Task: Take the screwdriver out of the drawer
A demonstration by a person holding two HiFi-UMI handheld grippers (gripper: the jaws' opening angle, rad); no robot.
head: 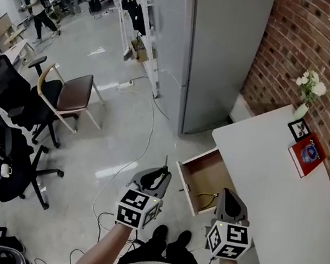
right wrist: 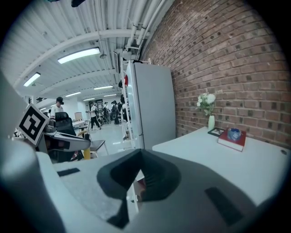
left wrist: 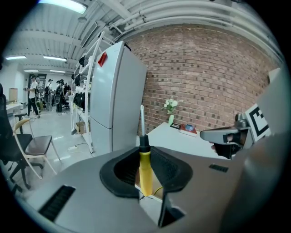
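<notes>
The left tool [left wrist: 145, 178] is clamped, jaws part-way closed, on the yellow plastic handle of a screwdriver [left wrist: 145, 164], whose thin metal shaft points up and away. It is held clear of the open, white-fronted wooden drawer [head: 203, 174], over the floor to its left. The right tool [right wrist: 142, 182] hovers at the drawer beside the white tabletop [head: 279, 199], jaws slightly apart with nothing between them.

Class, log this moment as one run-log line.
state: screwdriver clear of drawer | left tool: shut on screwdriver | right tool: empty | drawer: open
</notes>
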